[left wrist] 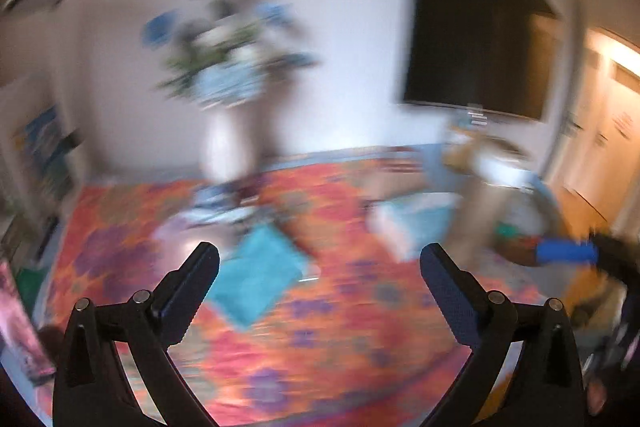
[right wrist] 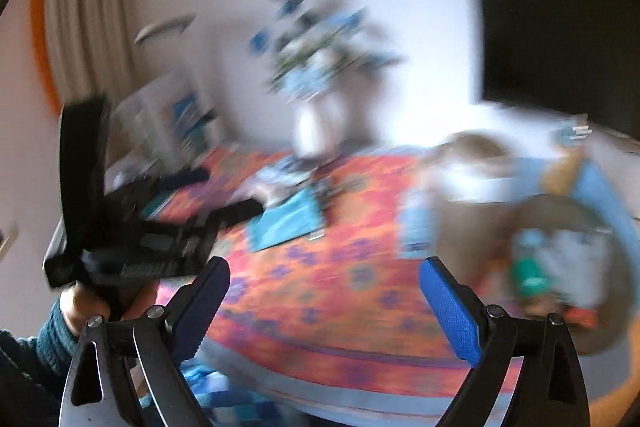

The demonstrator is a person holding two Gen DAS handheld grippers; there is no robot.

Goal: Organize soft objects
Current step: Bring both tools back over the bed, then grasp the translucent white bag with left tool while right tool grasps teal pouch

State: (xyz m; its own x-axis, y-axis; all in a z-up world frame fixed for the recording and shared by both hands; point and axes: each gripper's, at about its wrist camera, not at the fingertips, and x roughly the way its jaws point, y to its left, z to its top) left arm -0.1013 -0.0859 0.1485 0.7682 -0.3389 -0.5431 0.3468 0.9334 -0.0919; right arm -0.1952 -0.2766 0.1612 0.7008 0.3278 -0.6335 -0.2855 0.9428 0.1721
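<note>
Not much is getting done yet: both the left tongs and right tongs are being held wide open and empty, while the teal cloth is still lying on the surface at about 11 o'clock, waiting to be sorted.

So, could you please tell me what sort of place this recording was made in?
Most likely a living room in a home, though the frames are blurred: a dark wall-mounted screen, a tall vase of flowers by the white wall, and a table under an orange patterned cloth.
</note>
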